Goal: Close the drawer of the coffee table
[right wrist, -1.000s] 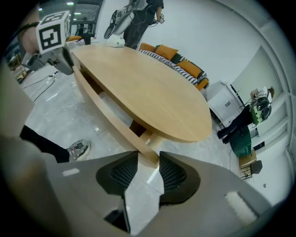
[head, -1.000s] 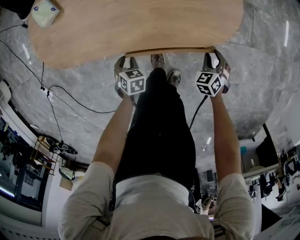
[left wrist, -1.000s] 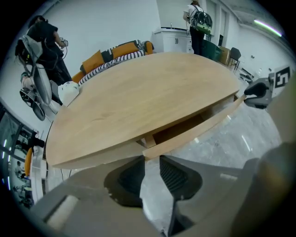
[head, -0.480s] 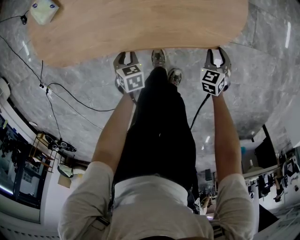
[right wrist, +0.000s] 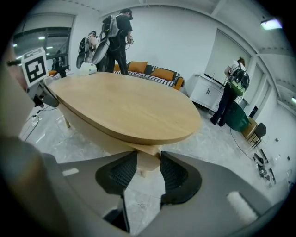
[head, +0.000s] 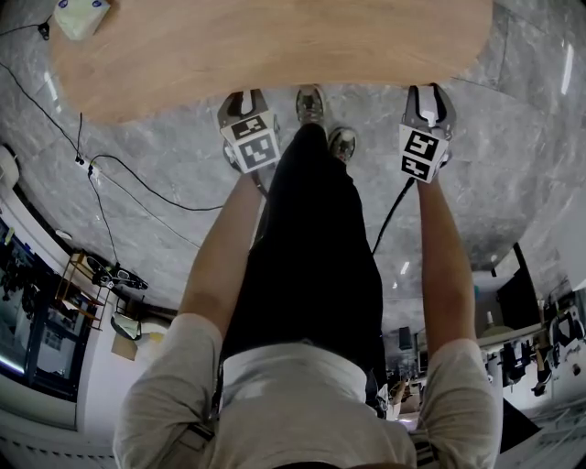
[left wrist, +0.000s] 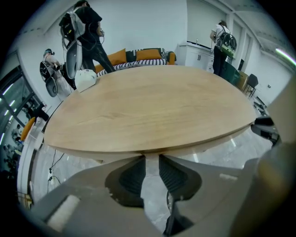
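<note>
The coffee table point(head: 275, 46) spans the top of the head view, its near rim unbroken. The drawer point(right wrist: 149, 158) shows only as wood tucked under that rim. At the rim, the left gripper point(head: 244, 99) is closing on nothing and the right gripper point(head: 428, 97) is opening, empty. Open marble floor point(head: 513, 183) lies at right, and a cable point(head: 137, 190) trails at left.

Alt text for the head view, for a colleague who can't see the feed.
Looking steeply down, a standing person holds the left gripper and right gripper at the near edge of an oval wooden coffee table, neither gripping anything; the left jaws are closing, the right opening. A white object sits at the tabletop's far left; cables trail over the floor.
</note>
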A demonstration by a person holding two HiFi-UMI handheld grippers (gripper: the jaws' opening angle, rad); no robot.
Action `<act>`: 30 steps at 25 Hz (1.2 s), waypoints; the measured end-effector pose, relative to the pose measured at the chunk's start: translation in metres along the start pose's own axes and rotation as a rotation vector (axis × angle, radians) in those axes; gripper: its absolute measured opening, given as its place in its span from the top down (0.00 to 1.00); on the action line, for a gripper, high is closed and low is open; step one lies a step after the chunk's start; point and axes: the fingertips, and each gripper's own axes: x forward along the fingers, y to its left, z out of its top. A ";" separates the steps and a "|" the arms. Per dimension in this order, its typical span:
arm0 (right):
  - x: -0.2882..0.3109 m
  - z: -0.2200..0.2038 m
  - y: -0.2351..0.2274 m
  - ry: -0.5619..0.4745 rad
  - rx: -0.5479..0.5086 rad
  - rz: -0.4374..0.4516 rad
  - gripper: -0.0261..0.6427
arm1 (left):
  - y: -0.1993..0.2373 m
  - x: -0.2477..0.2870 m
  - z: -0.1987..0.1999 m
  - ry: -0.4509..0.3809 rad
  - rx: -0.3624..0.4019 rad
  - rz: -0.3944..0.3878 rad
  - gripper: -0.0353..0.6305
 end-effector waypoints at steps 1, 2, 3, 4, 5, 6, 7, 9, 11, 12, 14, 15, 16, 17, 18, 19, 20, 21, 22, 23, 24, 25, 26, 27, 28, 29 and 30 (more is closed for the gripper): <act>-0.001 0.000 0.000 -0.001 0.034 0.004 0.71 | 0.002 -0.002 -0.001 0.003 -0.032 0.024 0.79; -0.002 -0.001 0.000 -0.004 0.079 0.009 0.71 | 0.003 -0.005 -0.002 0.004 -0.067 0.046 0.92; -0.005 -0.001 0.000 -0.012 0.133 0.015 0.72 | 0.001 -0.009 -0.002 0.001 -0.094 0.052 0.92; -0.009 0.000 0.002 -0.024 0.182 0.021 0.75 | -0.006 -0.013 -0.002 -0.010 -0.102 0.040 0.92; -0.015 0.003 0.005 -0.039 0.214 0.025 0.77 | -0.015 -0.019 -0.001 -0.027 -0.092 0.020 0.92; -0.022 0.007 0.008 -0.056 0.228 0.029 0.80 | -0.025 -0.025 -0.001 -0.045 -0.073 -0.001 0.92; -0.030 0.012 0.011 -0.073 0.233 0.033 0.85 | -0.033 -0.033 0.000 -0.061 -0.058 -0.019 0.92; -0.044 0.022 0.016 -0.096 0.243 0.050 0.95 | -0.048 -0.049 0.002 -0.086 -0.055 -0.048 0.92; -0.057 0.032 0.024 -0.111 0.254 0.088 0.95 | -0.057 -0.069 0.007 -0.115 -0.066 -0.069 0.92; -0.066 0.040 0.028 -0.123 0.256 0.109 0.95 | -0.060 -0.081 0.010 -0.133 -0.069 -0.078 0.92; -0.089 0.060 0.037 -0.164 0.248 0.141 0.95 | -0.066 -0.107 0.017 -0.171 -0.069 -0.097 0.92; -0.104 0.073 0.040 -0.189 0.239 0.156 0.95 | -0.069 -0.121 0.022 -0.192 -0.065 -0.105 0.92; -0.119 0.087 0.044 -0.214 0.229 0.171 0.95 | -0.073 -0.135 0.026 -0.215 -0.061 -0.113 0.92; -0.134 0.103 0.048 -0.242 0.217 0.187 0.95 | -0.076 -0.149 0.031 -0.239 -0.058 -0.119 0.92; -0.149 0.121 0.051 -0.272 0.204 0.204 0.95 | -0.079 -0.164 0.037 -0.263 -0.058 -0.124 0.92; -0.164 0.138 0.054 -0.303 0.188 0.220 0.95 | -0.082 -0.178 0.043 -0.287 -0.058 -0.129 0.92; -0.180 0.154 0.056 -0.331 0.172 0.236 0.95 | -0.085 -0.194 0.048 -0.309 -0.056 -0.134 0.92; -0.196 0.168 0.059 -0.356 0.155 0.250 0.95 | -0.089 -0.211 0.053 -0.333 -0.049 -0.141 0.92; -0.212 0.180 0.060 -0.378 0.136 0.263 0.95 | -0.093 -0.229 0.059 -0.361 -0.036 -0.148 0.92; -0.227 0.190 0.060 -0.398 0.114 0.274 0.95 | -0.098 -0.247 0.067 -0.395 -0.018 -0.157 0.92; -0.242 0.201 0.058 -0.424 0.092 0.281 0.95 | -0.103 -0.266 0.076 -0.438 0.003 -0.166 0.92; -0.258 0.214 0.056 -0.459 0.071 0.284 0.95 | -0.106 -0.286 0.088 -0.487 0.025 -0.174 0.92; -0.274 0.229 0.053 -0.496 0.051 0.281 0.95 | -0.108 -0.306 0.101 -0.536 0.045 -0.183 0.92; -0.292 0.243 0.051 -0.529 0.033 0.276 0.95 | -0.109 -0.327 0.111 -0.577 0.059 -0.196 0.92; -0.309 0.254 0.049 -0.551 0.019 0.270 0.95 | -0.111 -0.347 0.118 -0.608 0.068 -0.214 0.92; -0.326 0.263 0.049 -0.566 0.010 0.264 0.95 | -0.114 -0.366 0.122 -0.631 0.077 -0.233 0.92; -0.342 0.270 0.049 -0.579 0.002 0.258 0.95 | -0.118 -0.383 0.124 -0.652 0.088 -0.249 0.92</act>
